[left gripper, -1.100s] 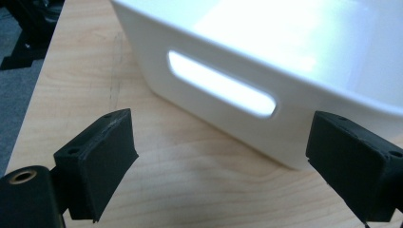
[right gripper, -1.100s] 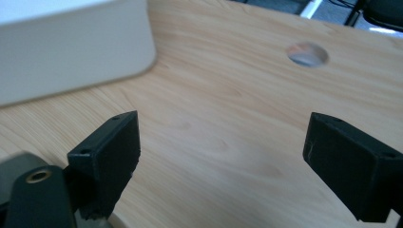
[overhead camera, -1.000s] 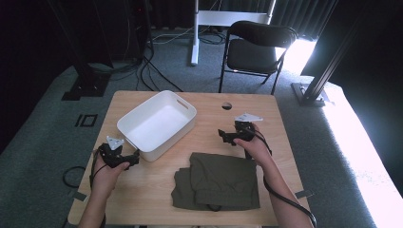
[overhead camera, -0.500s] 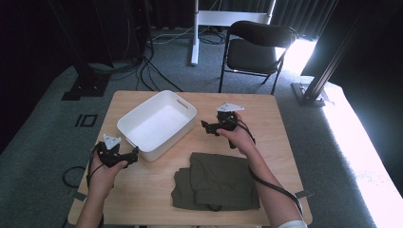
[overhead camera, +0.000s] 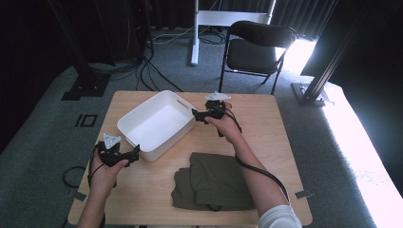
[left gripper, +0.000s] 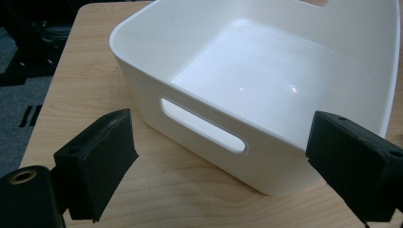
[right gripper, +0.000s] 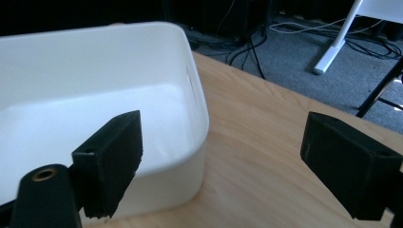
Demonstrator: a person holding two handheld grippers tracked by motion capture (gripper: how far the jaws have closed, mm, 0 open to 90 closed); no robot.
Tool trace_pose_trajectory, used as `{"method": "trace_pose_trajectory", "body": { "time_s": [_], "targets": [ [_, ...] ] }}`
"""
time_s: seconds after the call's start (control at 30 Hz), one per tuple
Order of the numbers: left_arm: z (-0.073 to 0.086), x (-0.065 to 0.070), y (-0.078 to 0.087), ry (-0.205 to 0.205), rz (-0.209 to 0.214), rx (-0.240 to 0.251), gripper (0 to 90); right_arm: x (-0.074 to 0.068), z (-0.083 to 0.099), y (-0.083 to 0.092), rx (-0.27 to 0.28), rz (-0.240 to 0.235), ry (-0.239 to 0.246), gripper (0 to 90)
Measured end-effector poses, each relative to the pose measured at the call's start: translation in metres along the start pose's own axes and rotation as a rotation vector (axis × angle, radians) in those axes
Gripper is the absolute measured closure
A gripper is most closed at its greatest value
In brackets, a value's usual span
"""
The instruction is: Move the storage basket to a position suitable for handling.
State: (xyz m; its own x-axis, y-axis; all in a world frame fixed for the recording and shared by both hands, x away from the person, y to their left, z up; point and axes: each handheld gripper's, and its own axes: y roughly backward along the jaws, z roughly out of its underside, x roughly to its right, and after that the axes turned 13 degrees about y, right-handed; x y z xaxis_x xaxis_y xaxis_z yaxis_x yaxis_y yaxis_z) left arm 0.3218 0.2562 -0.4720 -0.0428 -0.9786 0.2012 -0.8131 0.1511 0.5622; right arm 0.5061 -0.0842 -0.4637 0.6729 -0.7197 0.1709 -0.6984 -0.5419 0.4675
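A white plastic bin (overhead camera: 157, 124) stands empty on the wooden table (overhead camera: 275, 118), left of centre. My left gripper (overhead camera: 136, 153) rests at the bin's near-left corner, jaws open, facing its handle slot (left gripper: 203, 132). My right gripper (overhead camera: 195, 114) hovers at the bin's far-right corner, jaws wide open with nothing between them; the bin's rim (right gripper: 202, 102) lies just ahead of it. A folded olive-green garment (overhead camera: 214, 183) lies on the table near the front edge, between my forearms.
A black folding chair (overhead camera: 256, 47) stands behind the table, with a white stand leg (overhead camera: 195, 33) and cables on the grey carpet. A dark metal post (overhead camera: 323, 76) rises at the right. Bare tabletop stretches right of the bin.
My right gripper has travelled leftward from the table's right-middle to the bin's far-right corner. The left gripper, the bin and the garment have stayed put.
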Motion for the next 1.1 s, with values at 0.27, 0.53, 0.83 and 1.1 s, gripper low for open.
{"method": "trace_pose_trajectory", "body": {
  "time_s": [0.27,0.53,0.83,1.1],
  "targets": [
    [-0.001,0.003,-0.004,0.012,0.002,0.001,10.5,0.002,-0.009,-0.025,-0.076,-0.02,0.082,34.0],
    [0.003,0.009,-0.01,0.01,0.002,-0.003,10.5,-0.001,-0.004,-0.043,-0.114,-0.013,0.109,58.7],
    [0.006,0.01,-0.012,0.034,-0.003,-0.003,10.5,-0.01,-0.005,-0.045,-0.113,-0.02,0.135,80.8],
    [0.007,0.011,-0.016,0.048,-0.016,-0.002,10.5,-0.012,-0.005,-0.036,-0.151,-0.004,0.107,83.1]
  ]
}}
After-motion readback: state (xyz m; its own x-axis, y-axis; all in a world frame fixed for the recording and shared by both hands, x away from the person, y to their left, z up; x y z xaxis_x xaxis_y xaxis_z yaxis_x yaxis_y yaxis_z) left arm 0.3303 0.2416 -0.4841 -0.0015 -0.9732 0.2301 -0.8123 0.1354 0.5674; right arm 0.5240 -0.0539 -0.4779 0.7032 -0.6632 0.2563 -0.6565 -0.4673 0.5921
